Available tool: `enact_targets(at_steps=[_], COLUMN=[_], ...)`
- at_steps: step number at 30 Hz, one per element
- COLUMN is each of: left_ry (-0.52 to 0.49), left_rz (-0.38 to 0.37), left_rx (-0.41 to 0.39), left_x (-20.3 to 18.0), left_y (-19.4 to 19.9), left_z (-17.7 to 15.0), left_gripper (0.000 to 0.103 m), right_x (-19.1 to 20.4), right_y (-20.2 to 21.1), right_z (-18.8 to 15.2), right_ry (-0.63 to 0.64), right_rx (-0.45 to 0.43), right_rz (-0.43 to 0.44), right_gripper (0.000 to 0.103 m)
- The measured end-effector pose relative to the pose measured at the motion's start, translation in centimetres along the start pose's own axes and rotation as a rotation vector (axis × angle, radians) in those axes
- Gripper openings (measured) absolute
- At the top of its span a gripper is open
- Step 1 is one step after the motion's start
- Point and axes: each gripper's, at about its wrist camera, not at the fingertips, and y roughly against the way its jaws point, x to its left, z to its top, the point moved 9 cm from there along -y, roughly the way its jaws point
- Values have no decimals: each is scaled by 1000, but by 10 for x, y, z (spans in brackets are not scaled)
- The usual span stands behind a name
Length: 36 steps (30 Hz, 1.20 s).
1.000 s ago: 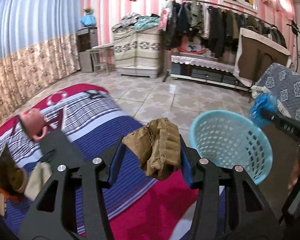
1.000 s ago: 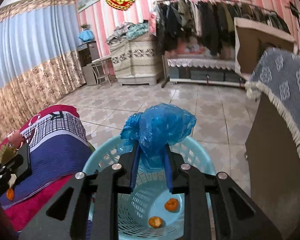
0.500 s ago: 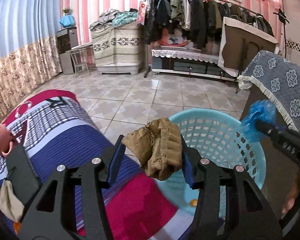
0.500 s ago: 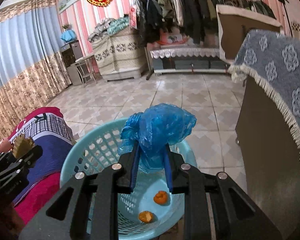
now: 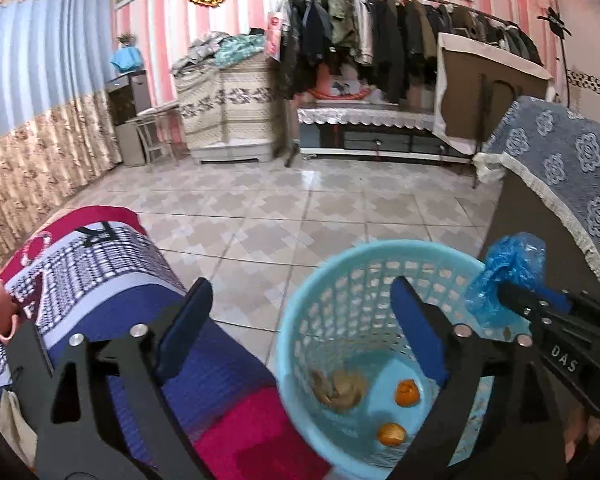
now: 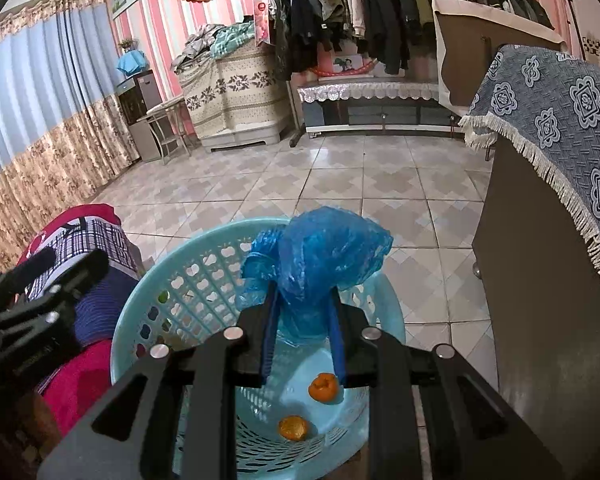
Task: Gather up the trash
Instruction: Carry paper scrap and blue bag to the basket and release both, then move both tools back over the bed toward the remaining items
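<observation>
**Over the basket: one load dropped, one to go**

Above the pale blue basket (image 5: 342,300), the left tongs (image 5: 300,320) gape empty; brown crumpled trash (image 5: 340,386) lies inside beside two orange peels (image 6: 323,387). Right tongs (image 6: 302,332) clamp a blue plastic bag (image 6: 320,252) over the rim, probably for release. Striped bedding (image 5: 112,280) borders tiled floor (image 5: 300,208).

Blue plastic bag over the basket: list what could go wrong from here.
1. The right gripper holds the blue plastic bag over the basket; light film might cling to the pads or drift out past the rim.
2. The left gripper, open, hangs beside it at the same rim, so the two could knock together.
3. A bump could tip the basket and spill the brown wad and orange peels.
</observation>
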Motion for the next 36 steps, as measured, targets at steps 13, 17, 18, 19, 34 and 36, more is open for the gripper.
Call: enact_targets(at_steps=[13, 17, 18, 19, 34, 36], left_ry=[113, 126, 132, 137, 172, 175], left_rz=[140, 172, 173, 172, 203, 210], left_rx=[4, -1, 1, 2, -16, -14], left_x=[88, 104, 107, 109, 136, 141], left_y=[29, 39, 41, 43, 75, 81], left_z=[-17, -21, -23, -23, -35, -38], left_gripper=[98, 98, 98, 98, 98, 98], right_x=[40, 43, 43, 42, 50, 57], right_y=[-8, -5, -3, -1, 3, 8], right_z=[-2, -3, -1, 0, -1, -1], right_ry=[124, 146, 148, 149, 144, 150], right_rx=[-8, -29, -40, -45, -40, -49], right_rz=[-11, -24, -31, -33, -13, 2], right_gripper=[25, 72, 76, 77, 93, 93])
